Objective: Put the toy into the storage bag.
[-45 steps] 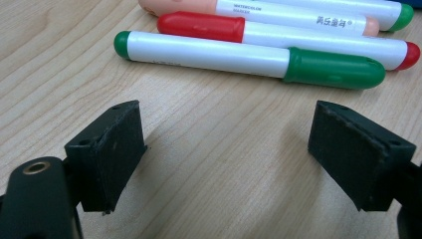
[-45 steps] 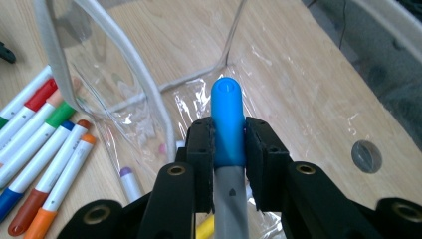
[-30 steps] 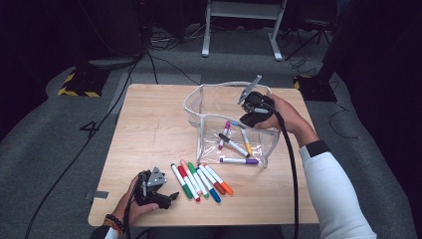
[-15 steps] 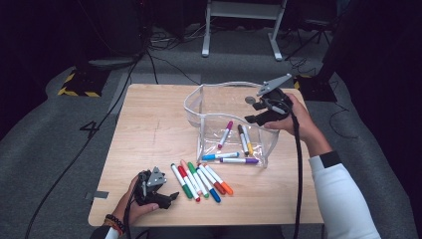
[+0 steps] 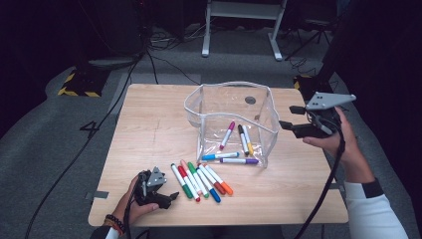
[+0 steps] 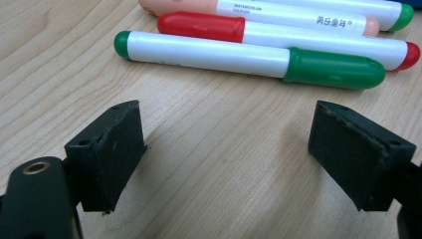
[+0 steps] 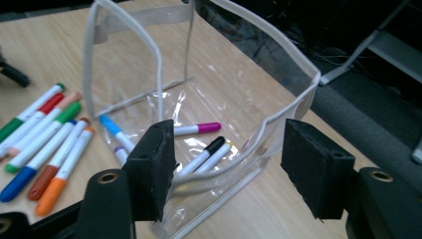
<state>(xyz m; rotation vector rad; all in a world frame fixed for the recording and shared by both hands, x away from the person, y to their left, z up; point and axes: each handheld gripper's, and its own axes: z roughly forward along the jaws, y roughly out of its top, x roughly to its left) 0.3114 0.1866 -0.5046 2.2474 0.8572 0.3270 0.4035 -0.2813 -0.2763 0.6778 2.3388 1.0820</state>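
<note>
The right claw (image 5: 287,117) is held empty beside the clear pouch (image 5: 234,107), its jaws just opened. Five markers (image 5: 238,141) inside are blurred by plastic. The left claw (image 5: 166,195) rests open near the bench's (image 5: 149,129) loose markers (image 5: 201,180).

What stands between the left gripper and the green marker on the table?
Nothing visible does. The left gripper is open and empty, and bare table lies between its jaws and the green marker, the nearest of the row.

Glossy clear plastic pouch (image 5: 234,112) on matt pale wood table (image 5: 149,134).
</note>
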